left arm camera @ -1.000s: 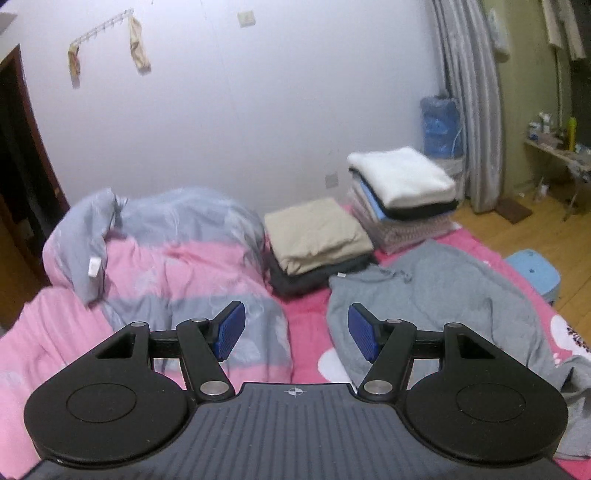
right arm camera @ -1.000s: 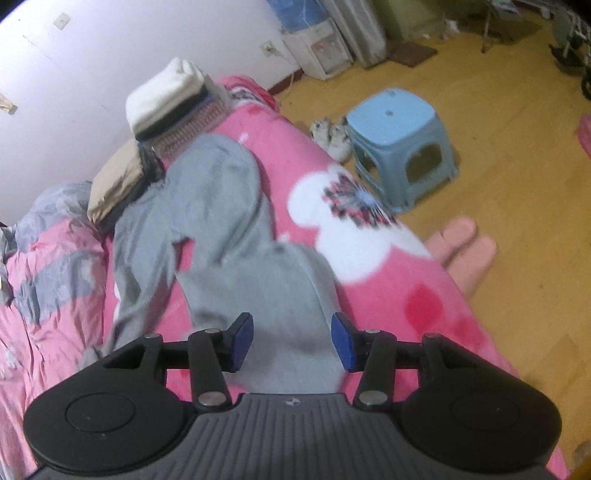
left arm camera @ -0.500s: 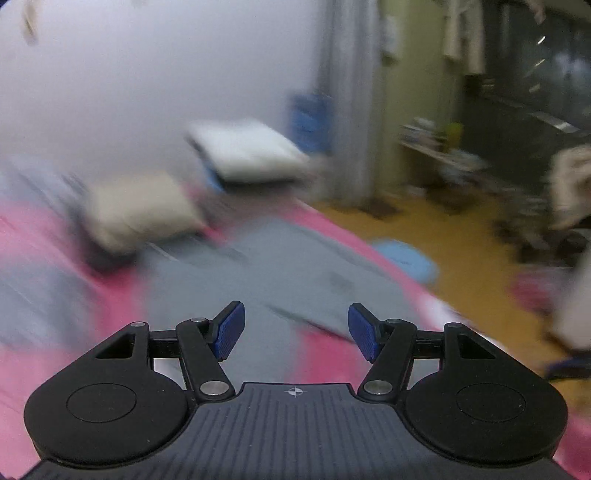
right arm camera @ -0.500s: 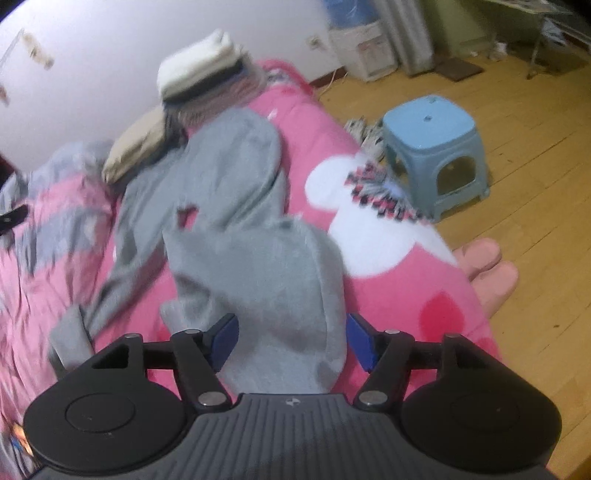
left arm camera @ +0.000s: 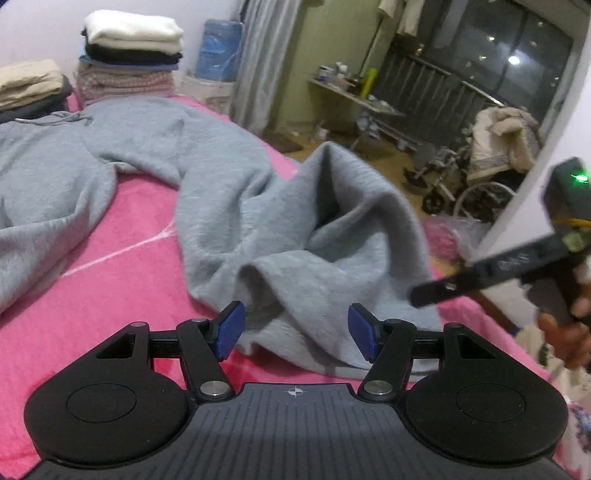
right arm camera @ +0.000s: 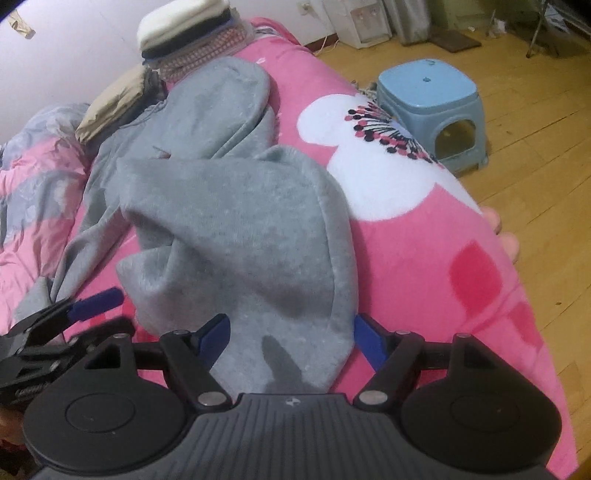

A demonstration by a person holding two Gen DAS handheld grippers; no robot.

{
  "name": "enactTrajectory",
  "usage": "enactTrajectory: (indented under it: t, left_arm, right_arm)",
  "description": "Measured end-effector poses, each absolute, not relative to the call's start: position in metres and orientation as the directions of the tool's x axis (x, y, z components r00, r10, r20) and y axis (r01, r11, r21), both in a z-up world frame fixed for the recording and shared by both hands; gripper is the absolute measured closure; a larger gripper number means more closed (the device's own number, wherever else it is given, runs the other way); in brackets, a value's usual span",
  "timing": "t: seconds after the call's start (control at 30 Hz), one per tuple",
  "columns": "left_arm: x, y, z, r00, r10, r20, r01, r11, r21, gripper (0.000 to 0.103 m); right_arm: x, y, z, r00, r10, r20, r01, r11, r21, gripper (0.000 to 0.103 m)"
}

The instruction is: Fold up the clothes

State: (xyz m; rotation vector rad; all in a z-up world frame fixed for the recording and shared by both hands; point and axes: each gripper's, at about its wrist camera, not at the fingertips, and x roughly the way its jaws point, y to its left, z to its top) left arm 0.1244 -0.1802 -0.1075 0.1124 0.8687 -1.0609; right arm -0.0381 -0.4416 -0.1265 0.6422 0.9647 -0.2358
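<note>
A grey sweatshirt [left arm camera: 207, 177] is lying rumpled on the pink bed [left arm camera: 110, 280], its near end bunching into a loose hump, its far end reaching toward the folded stacks [right arm camera: 184, 33]. The left tongs [left arm camera: 295, 328] are standing spread at the near hem, pinching nothing; the right tongs [right arm camera: 291, 336] are spread too, straddling grey cloth. The fabric is looking soft, thick and limp, so it will likely sag; the hem edge and corners are offering the surest hold.
</note>
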Motion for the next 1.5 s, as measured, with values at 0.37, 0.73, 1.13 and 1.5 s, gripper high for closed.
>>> enactTrajectory:
  t: [0.37, 0.73, 1.13, 1.5]
  left_arm:
    - [0.122, -0.188, -0.132, 0.261, -0.679, -0.686, 0.761, 0.582, -0.286, 0.066]
    - [0.106, -0.174, -0.13, 0.123, -0.736, -0.666, 0.725, 0.525, -0.446, 0.102]
    - [0.044, -0.154, -0.124, -0.275, -0.796, -0.539, 0.655, 0.255, -0.712, 0.102]
    - [0.0, -0.174, -0.128, -0.489, -0.678, -0.548, 0.653, 0.132, -0.746, 0.1]
  right_arm:
    - [-0.038, -0.433, -0.143, 0.585, 0.075, -0.808, 0.457, 0.792, 0.404, 0.035]
    - [-0.051, -0.423, -0.115, 0.678, 0.093, -0.729, 0.378, 0.807, 0.455, 0.095]
    - [-0.122, -0.404, -0.037, 0.674, 0.247, -0.697, 0.121, 0.893, 0.433, 0.096]
    - [-0.157, -0.444, -0.108, 0.394, 0.161, -0.905, 0.336, 0.891, 0.305, 0.093]
